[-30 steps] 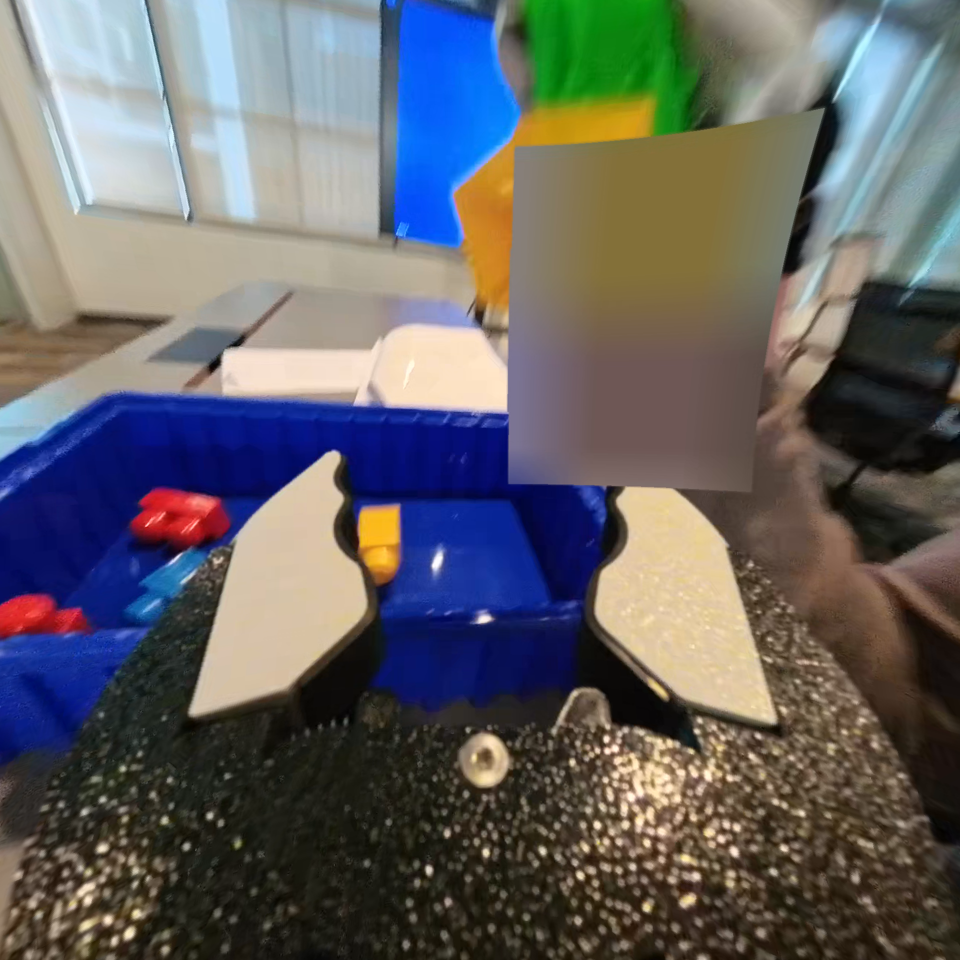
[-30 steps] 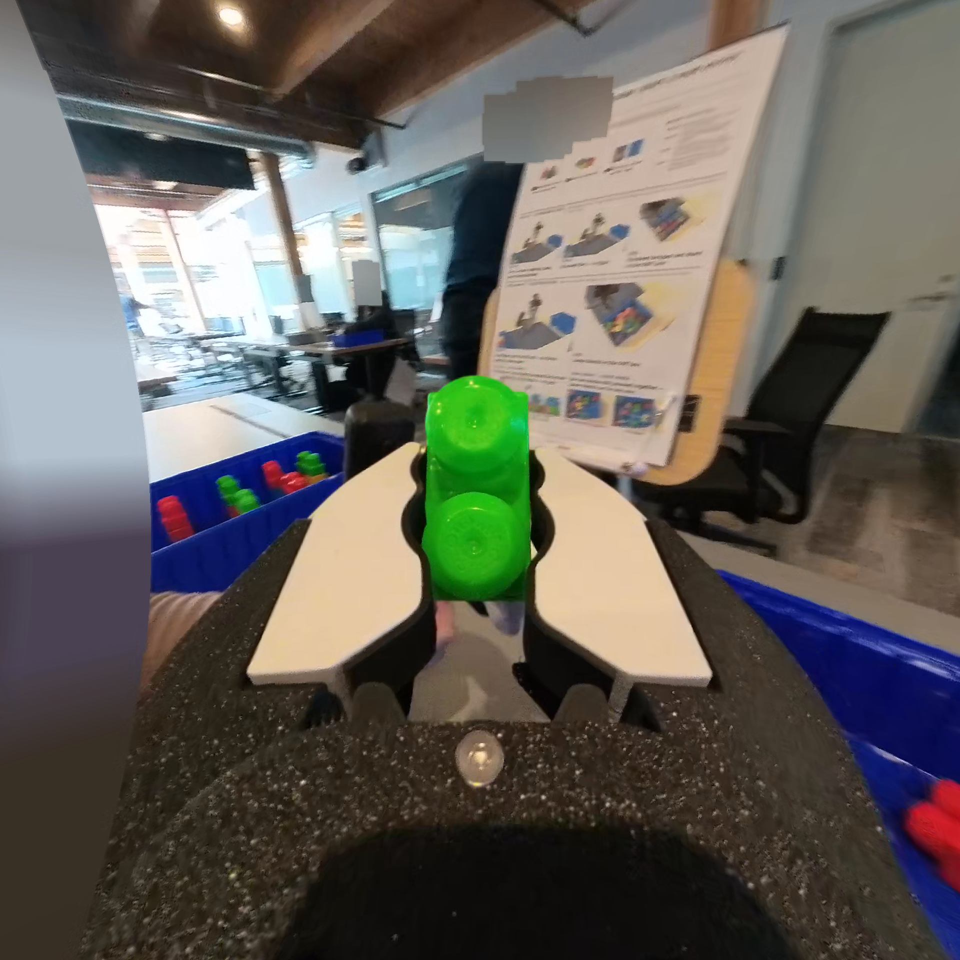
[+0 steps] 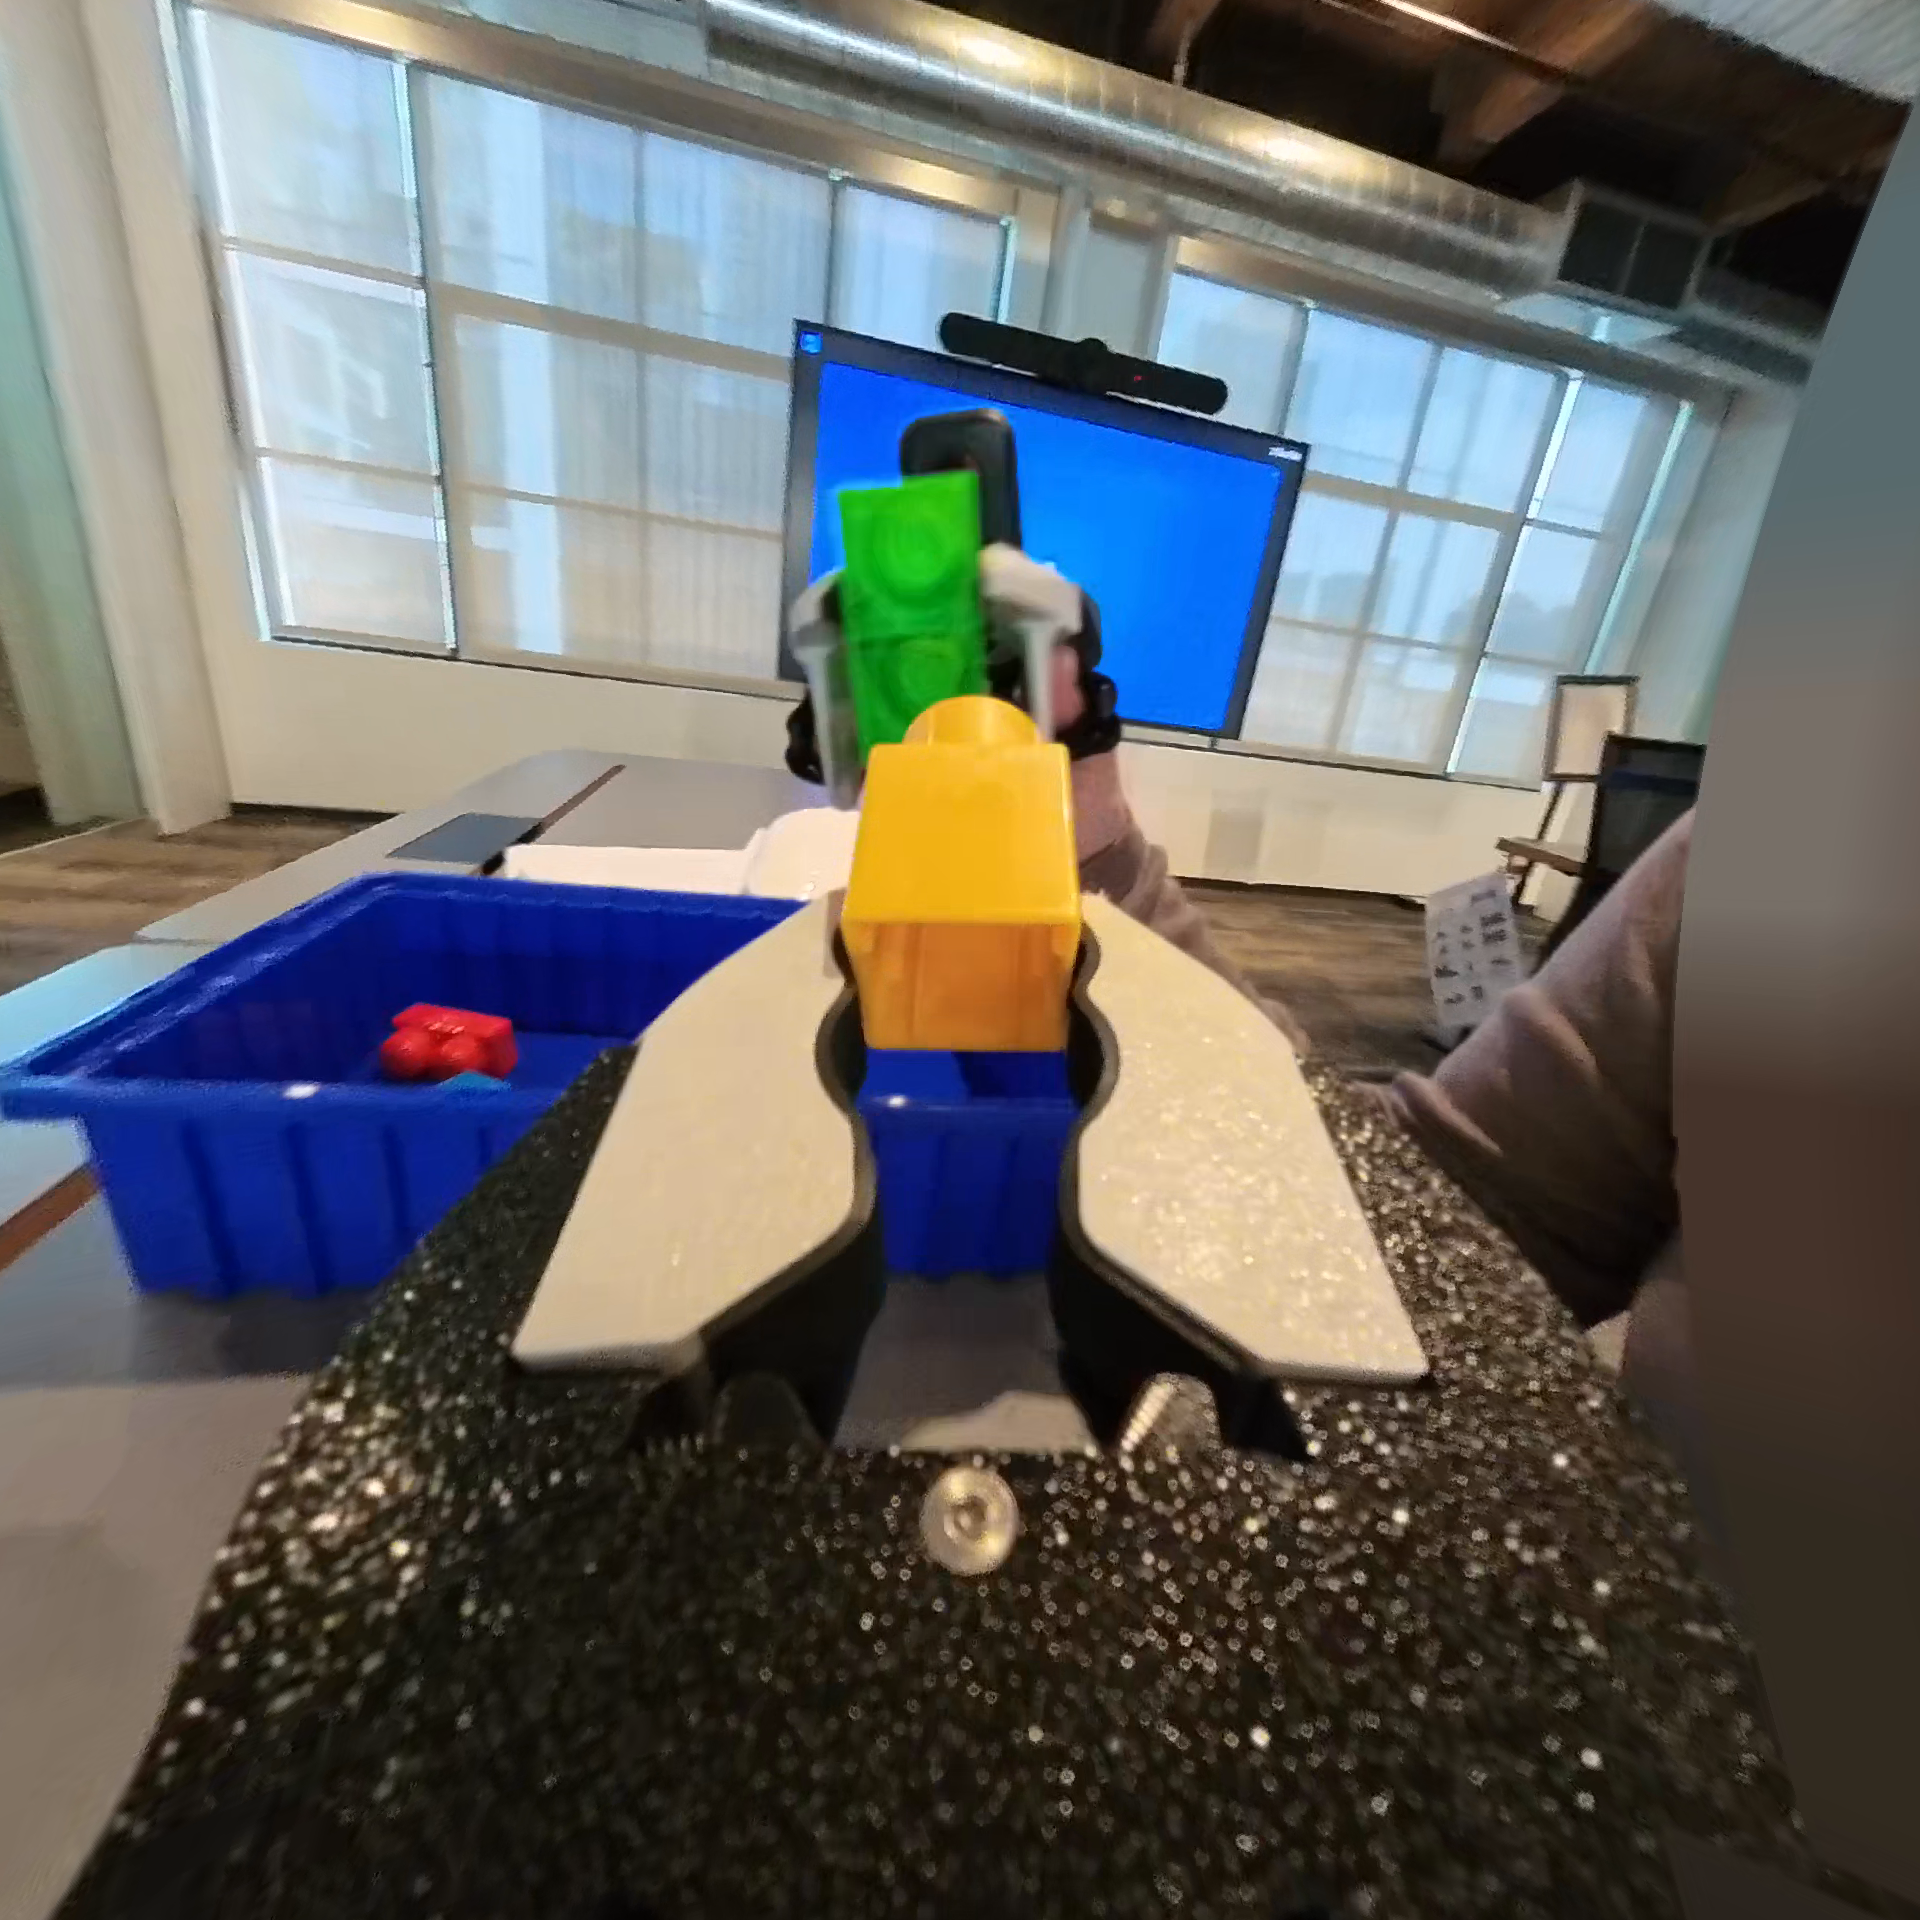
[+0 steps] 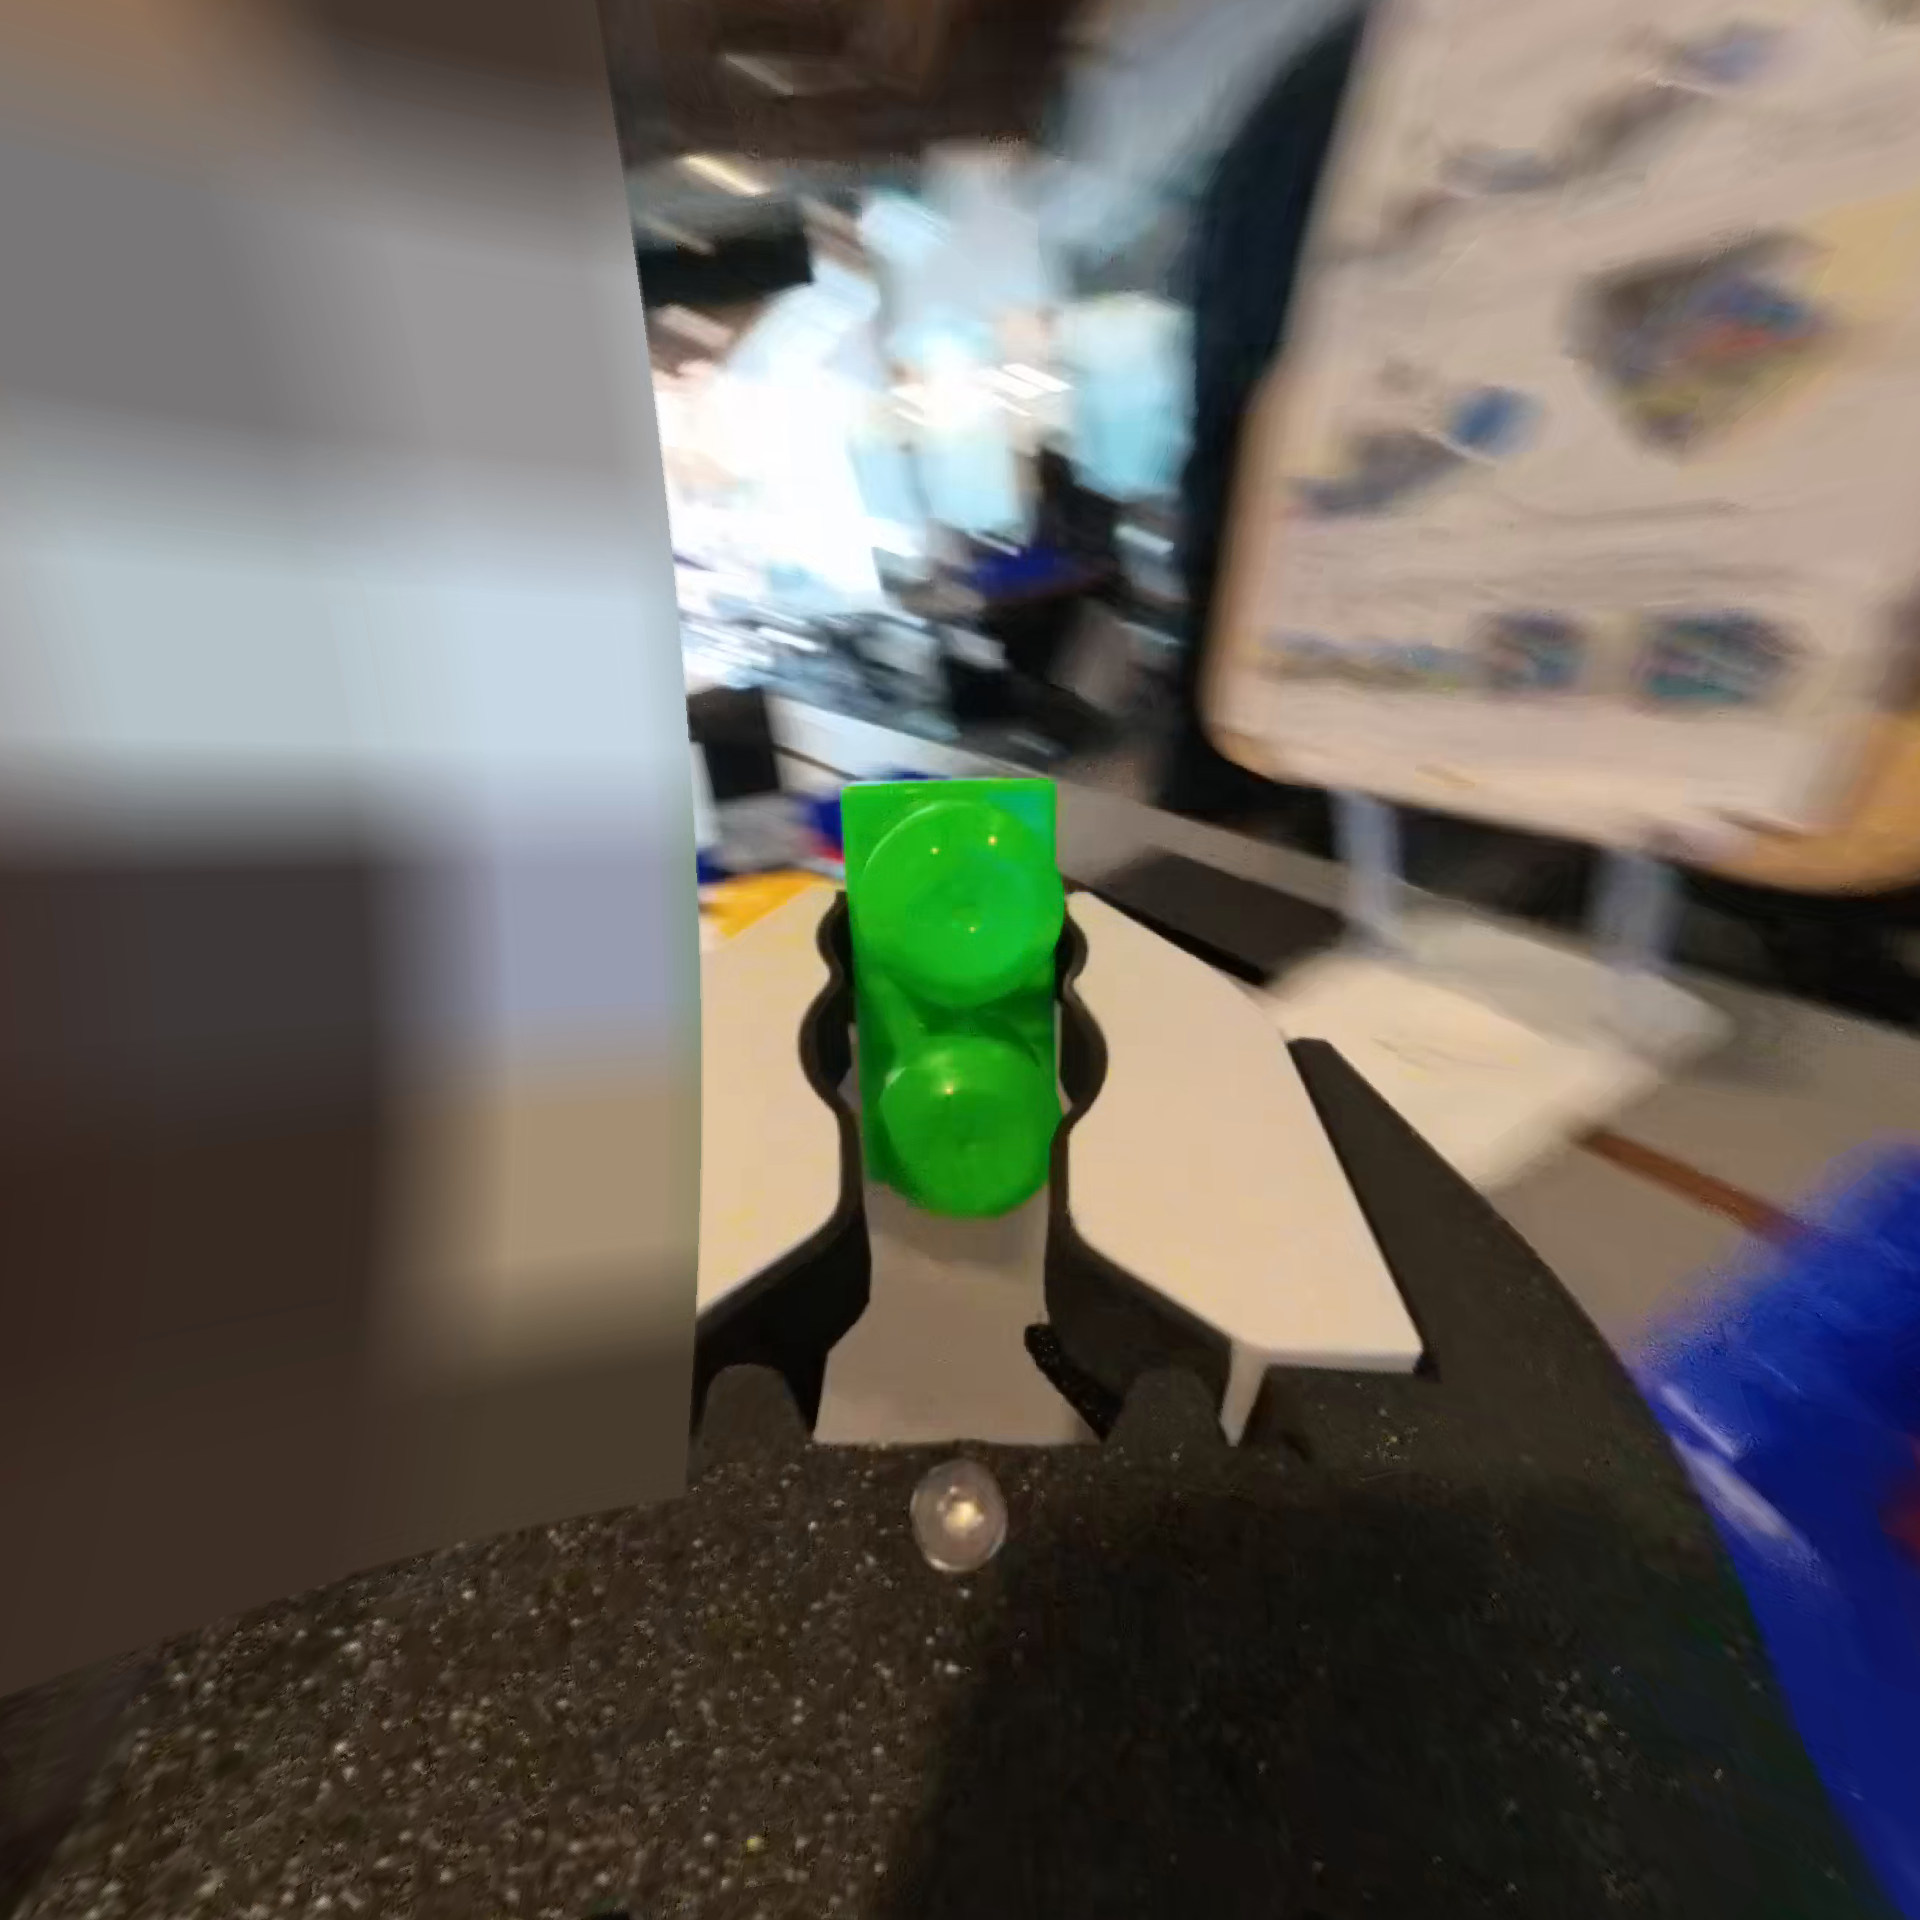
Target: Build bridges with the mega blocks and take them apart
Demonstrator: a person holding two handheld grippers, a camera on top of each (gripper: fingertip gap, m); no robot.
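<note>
My left gripper [image 3: 961, 961] is shut on a yellow block [image 3: 961, 883] with one stud on top, held upright above the blue bin [image 3: 260, 1143]. My right gripper [image 4: 951, 997] is shut on a green two-stud block [image 4: 951, 997], its studs facing the camera. In the left wrist view the right gripper [image 3: 914, 623] shows farther off, just behind and above the yellow block, with the green block [image 3: 914, 603] between its fingers. A red block [image 3: 449, 1042] and a light blue piece lie in the bin.
The bin stands on a grey table [image 3: 125, 1455]. A white tray [image 3: 665, 868] lies behind the bin. A person's sleeves [image 3: 1538, 1122] are at the right. A blue screen [image 3: 1143, 561] hangs on the far wall. A poster board [image 4: 1558, 416] and a blue bin edge [image 4: 1808, 1403] show in the blurred right wrist view. There is about 9 centimetres between the tips of the two grippers.
My left gripper was open and empty over the bin; now it is shut on the yellow block and raised. The right gripper with the green block has swung round and now faces the left one.
</note>
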